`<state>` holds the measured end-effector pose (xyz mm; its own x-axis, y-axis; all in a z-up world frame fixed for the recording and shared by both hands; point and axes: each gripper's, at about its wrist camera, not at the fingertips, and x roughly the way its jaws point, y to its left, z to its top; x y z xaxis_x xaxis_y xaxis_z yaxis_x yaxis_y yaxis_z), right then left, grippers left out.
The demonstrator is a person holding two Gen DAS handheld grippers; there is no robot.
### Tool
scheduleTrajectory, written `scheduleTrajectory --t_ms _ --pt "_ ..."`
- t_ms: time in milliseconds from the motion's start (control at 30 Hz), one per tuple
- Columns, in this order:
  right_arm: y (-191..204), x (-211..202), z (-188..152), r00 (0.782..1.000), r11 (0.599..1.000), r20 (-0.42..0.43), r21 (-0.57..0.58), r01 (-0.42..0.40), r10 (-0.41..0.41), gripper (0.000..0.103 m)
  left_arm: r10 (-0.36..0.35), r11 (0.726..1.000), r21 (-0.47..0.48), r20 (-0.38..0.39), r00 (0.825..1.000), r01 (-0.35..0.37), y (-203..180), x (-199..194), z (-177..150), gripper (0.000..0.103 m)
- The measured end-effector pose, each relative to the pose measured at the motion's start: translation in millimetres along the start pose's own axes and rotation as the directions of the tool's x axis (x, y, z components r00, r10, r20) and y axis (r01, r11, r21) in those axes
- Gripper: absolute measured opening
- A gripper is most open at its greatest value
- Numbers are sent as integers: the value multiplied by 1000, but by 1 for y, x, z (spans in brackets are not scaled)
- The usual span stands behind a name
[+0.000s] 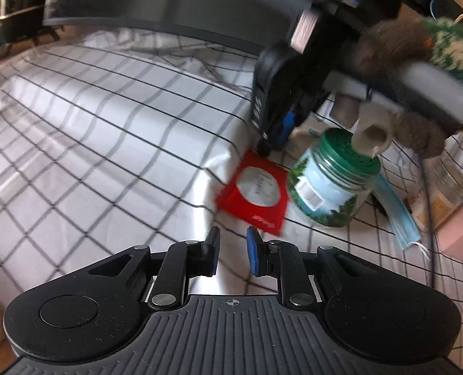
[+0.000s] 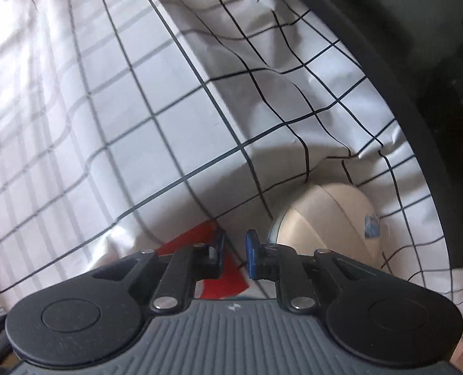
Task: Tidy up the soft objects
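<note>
A red packet (image 1: 256, 193) with a round clear window lies flat on the checked bed sheet (image 1: 106, 125). My right gripper (image 1: 264, 150), held by a gloved hand (image 1: 387, 50), points steeply down with its tips at the packet's far corner. In the right wrist view this gripper (image 2: 234, 253) has its jaws drawn close together. Only sheet shows in the slit, and the red packet (image 2: 184, 237) lies under the left finger. A beige domed item (image 2: 325, 212) sits just right of it. My left gripper (image 1: 233, 250) hovers short of the packet, slightly open and empty.
A green-lidded jar (image 1: 325, 187) stands right of the packet. Blue face masks (image 1: 400, 215) and a pink box (image 1: 462, 237) lie further right. A dark curved board (image 2: 434, 62) borders the bed's far side. Bare sheet stretches to the left.
</note>
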<state>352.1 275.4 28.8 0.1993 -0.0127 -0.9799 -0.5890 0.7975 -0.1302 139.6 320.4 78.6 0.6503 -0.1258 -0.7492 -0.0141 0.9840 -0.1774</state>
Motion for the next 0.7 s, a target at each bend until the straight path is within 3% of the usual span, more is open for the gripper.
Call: scheduleTrajectory --t_ms 100,300,400,567,633,700 --pt "5 0 -3 1000 1000 -10 -1 -30 30 9 21 1000 -20 24 999 -21 9 -10 -2 21" --pt "26 -8 -29 974 976 -66 -15 -219 217 9 47 998 -41 21 999 -46 20 -17 -3 21" --pt "30 -40 -45 979 979 51 -58 -194 197 9 37 999 -40 25 999 -36 14 -20 -1 21" --pt "-5 -113 -100 928 967 278 -13 -255 249 10 -38 999 12 27 999 37 -25 -17 2 21" --pt "-25 -127 -136 912 966 340 38 -257 229 10 -75 996 50 8 997 75 -46 -10 1 21" --pt "-40 -129 -163 909 969 373 84 -231 185 10 -103 991 83 0 995 102 -65 -2 1 21"
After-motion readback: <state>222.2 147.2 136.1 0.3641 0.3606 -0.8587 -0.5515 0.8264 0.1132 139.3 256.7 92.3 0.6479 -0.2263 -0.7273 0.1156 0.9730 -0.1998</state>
